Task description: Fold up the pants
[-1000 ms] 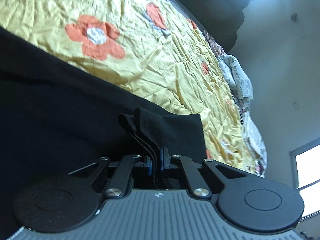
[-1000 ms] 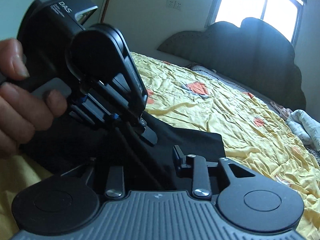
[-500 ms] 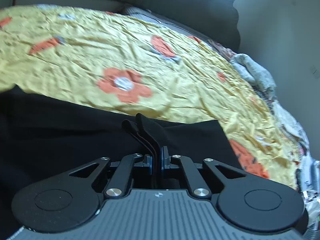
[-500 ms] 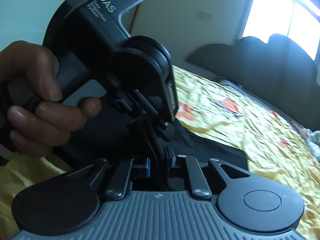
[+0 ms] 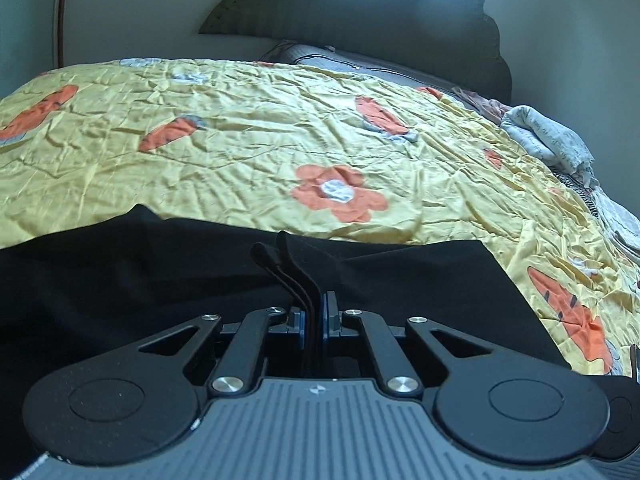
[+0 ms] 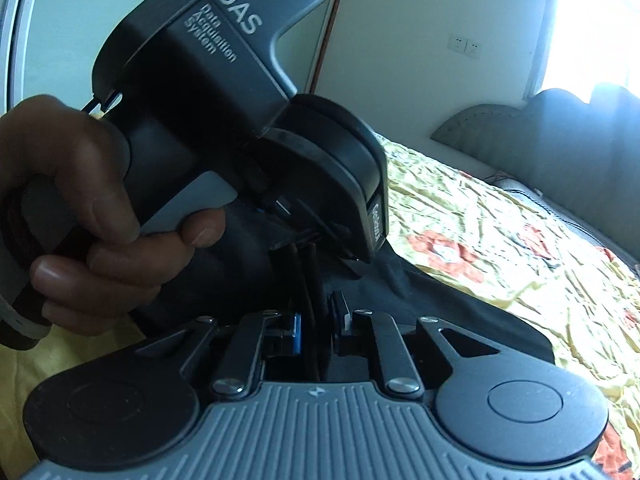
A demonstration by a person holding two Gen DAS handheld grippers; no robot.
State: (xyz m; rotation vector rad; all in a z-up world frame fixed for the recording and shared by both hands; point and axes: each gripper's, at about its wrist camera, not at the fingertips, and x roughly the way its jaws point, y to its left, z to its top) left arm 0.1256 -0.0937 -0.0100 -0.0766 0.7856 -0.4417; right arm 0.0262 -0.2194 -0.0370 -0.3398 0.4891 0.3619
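The black fabric pants (image 5: 400, 280) lie spread across the near part of the bed, on a crumpled yellow bedspread with orange flowers (image 5: 260, 152). The left hand-held gripper (image 5: 314, 320) is clenched on a bunched edge of the pants, folds of cloth rising between its pads. The right hand-held gripper (image 6: 316, 320) grasps the same edge just beside it, with dark folds pinched between its fingers. A person's hand (image 6: 80, 216) holds the left device's handle. A dark padded headboard (image 5: 360, 20) stands behind.
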